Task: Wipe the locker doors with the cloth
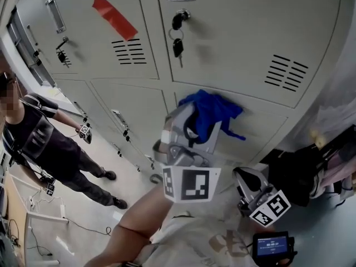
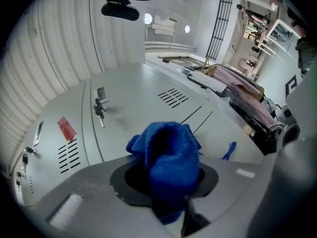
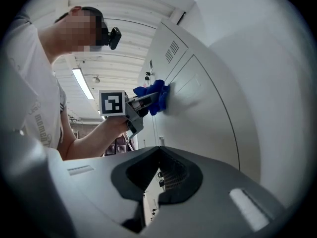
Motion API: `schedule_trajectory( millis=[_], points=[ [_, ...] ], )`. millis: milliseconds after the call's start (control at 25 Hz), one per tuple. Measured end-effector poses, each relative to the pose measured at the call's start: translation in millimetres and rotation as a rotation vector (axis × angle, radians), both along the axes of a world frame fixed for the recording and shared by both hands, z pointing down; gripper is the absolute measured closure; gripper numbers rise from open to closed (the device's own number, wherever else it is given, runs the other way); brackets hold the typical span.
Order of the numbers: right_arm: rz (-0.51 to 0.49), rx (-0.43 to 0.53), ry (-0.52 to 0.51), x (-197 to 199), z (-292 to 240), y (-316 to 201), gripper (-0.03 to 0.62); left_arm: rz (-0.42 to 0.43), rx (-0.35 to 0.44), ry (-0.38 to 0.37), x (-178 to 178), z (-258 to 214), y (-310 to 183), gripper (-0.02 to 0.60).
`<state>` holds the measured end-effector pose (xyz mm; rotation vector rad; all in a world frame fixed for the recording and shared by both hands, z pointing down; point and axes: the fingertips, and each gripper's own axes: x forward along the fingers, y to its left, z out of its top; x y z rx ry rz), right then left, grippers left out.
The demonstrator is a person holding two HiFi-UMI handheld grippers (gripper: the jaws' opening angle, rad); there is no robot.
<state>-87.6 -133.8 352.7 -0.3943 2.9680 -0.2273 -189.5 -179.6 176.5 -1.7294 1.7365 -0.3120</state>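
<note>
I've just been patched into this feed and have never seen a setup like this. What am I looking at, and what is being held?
No robot here: a person holds a two-jaw gripper in each hand. The head view comes from a camera on their head, looking down at grey lockers. The other two views come from cameras riding on each gripper, looking along its jaws. The left gripper is clamped on a blue cloth, pressed against a locker door. The right gripper hangs lower, jaws together, holding nothing. Keys hang higher up, near a strip of red tape. A second person stands at the head view's left.
</note>
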Motion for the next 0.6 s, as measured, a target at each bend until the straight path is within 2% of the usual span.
schedule_trajectory(
  millis=[280, 600],
  points=[
    [-0.007, -0.004, 0.020, -24.1, 2.8, 6.2, 0.591, -0.073, 0.047, 0.022, -53.7, -4.7, 12.2, 0.448],
    [-0.006, -0.006, 0.028, -42.6, 4.9, 9.1, 0.591, -0.092, 0.058, -0.001, -81.2, 1.1, 17.4, 0.448]
  ],
)
